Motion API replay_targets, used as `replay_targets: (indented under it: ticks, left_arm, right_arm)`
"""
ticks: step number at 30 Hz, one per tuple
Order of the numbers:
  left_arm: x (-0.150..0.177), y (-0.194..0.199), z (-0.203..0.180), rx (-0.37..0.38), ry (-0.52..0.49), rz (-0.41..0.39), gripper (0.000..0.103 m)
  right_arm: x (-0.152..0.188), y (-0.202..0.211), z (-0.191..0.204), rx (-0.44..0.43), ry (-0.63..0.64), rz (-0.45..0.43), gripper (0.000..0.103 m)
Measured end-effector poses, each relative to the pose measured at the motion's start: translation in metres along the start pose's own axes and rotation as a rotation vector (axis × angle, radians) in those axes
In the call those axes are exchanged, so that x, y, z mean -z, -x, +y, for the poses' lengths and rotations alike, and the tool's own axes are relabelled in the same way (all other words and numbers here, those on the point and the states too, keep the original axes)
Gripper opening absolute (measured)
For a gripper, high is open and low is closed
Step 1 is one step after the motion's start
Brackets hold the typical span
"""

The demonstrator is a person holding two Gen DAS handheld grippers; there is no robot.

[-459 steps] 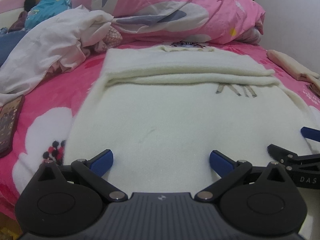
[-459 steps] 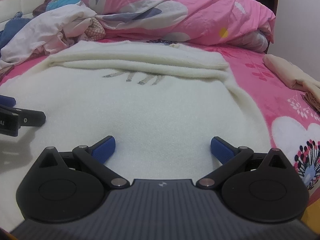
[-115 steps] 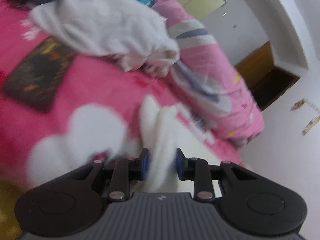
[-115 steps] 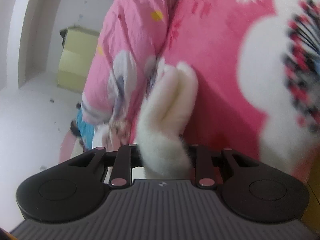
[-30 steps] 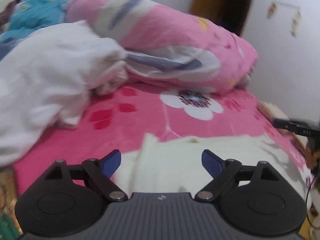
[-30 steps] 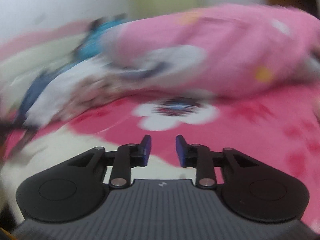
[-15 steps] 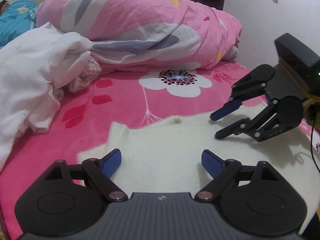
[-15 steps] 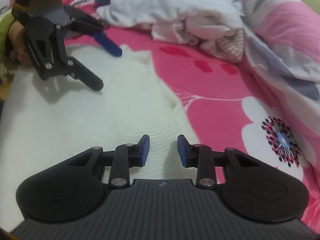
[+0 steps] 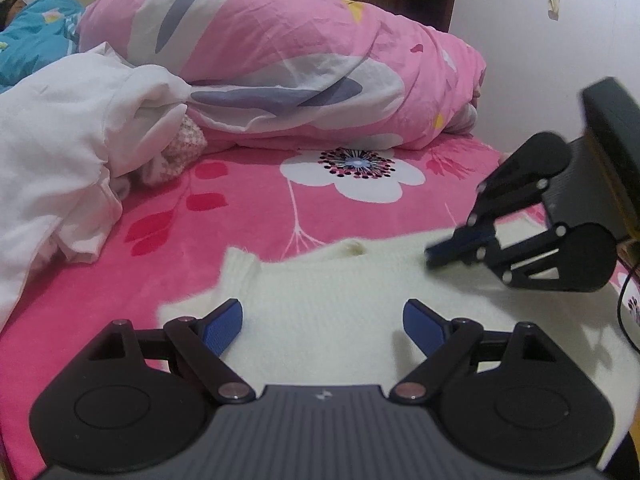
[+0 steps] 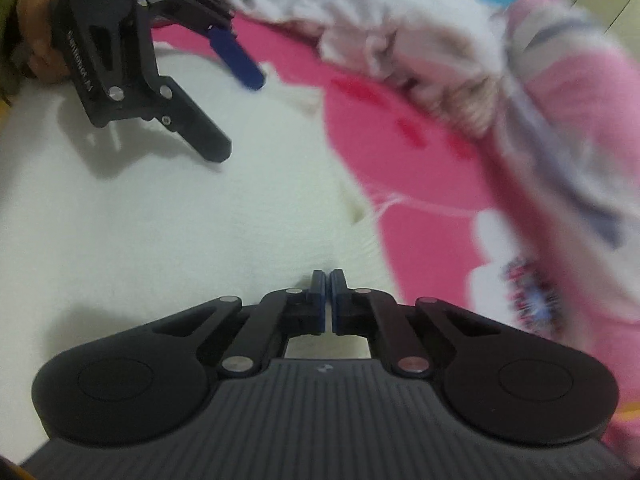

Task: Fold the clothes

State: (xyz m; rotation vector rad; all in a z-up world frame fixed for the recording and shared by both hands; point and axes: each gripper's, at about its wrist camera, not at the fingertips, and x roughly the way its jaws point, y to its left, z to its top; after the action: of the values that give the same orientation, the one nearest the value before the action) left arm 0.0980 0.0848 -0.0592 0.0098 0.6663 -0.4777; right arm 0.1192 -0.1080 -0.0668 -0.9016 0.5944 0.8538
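Here, the cream fleece garment (image 9: 332, 300) lies folded flat on the pink floral bedspread (image 9: 240, 216), its long axis crossways to you. Your left gripper (image 9: 322, 322) hovers spread wide over its near-left part; your right gripper (image 10: 328, 294), pads nearly together and holding nothing visible, is nearer the far edge.

Black gripper (image 9: 322, 322), blue fingertips (image 9: 222, 326)

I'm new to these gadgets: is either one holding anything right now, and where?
The left gripper is open above the white sweater, holding nothing. The right gripper is shut at the sweater's edge; whether it pinches fabric cannot be told.
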Motion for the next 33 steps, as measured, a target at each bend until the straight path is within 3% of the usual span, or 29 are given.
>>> replay_targets:
  ticks: [2, 4, 11, 17, 19, 21, 23, 28, 31, 33]
  left_arm:
    - [-0.002, -0.002, 0.000, -0.005, 0.000, 0.006, 0.088]
    - [-0.005, -0.003, 0.000, -0.015, -0.001, 0.011, 0.088]
    - [-0.013, -0.016, 0.008, -0.047, 0.029, 0.035, 0.088]
    - [-0.015, -0.025, 0.017, -0.066, 0.070, 0.074, 0.088]
    - [-0.015, -0.026, 0.015, -0.072, 0.061, 0.080, 0.088]
    - [-0.015, -0.026, 0.013, -0.080, 0.047, 0.084, 0.088]
    - [-0.014, -0.027, 0.011, -0.084, 0.041, 0.086, 0.088]
    - [-0.016, -0.026, 0.015, -0.070, 0.068, 0.088, 0.088]
    - [-0.018, -0.024, 0.021, -0.058, 0.106, 0.078, 0.085]
    - [-0.019, -0.023, 0.026, -0.043, 0.140, 0.073, 0.084]
  right_arm:
    - [-0.002, 0.005, 0.004, 0.107, 0.038, -0.018, 0.000]
    - [-0.003, 0.006, 0.002, 0.148, 0.041, -0.024, 0.000]
    - [0.004, -0.019, 0.002, 0.201, 0.086, 0.005, 0.000]
    - [0.018, -0.045, 0.007, 0.209, 0.023, 0.004, 0.001]
    - [0.019, -0.034, -0.003, 0.191, -0.060, -0.034, 0.006]
    - [0.026, -0.018, -0.021, 0.167, -0.190, -0.062, 0.021]
    - [0.038, 0.002, -0.039, 0.162, -0.320, -0.100, 0.043]
    - [0.084, 0.062, -0.086, 0.193, -0.642, -0.215, 0.053]
    - [0.128, 0.085, -0.103, 0.187, -0.823, -0.232, 0.068]
    - [0.155, 0.091, -0.110, 0.161, -0.942, -0.221, 0.070]
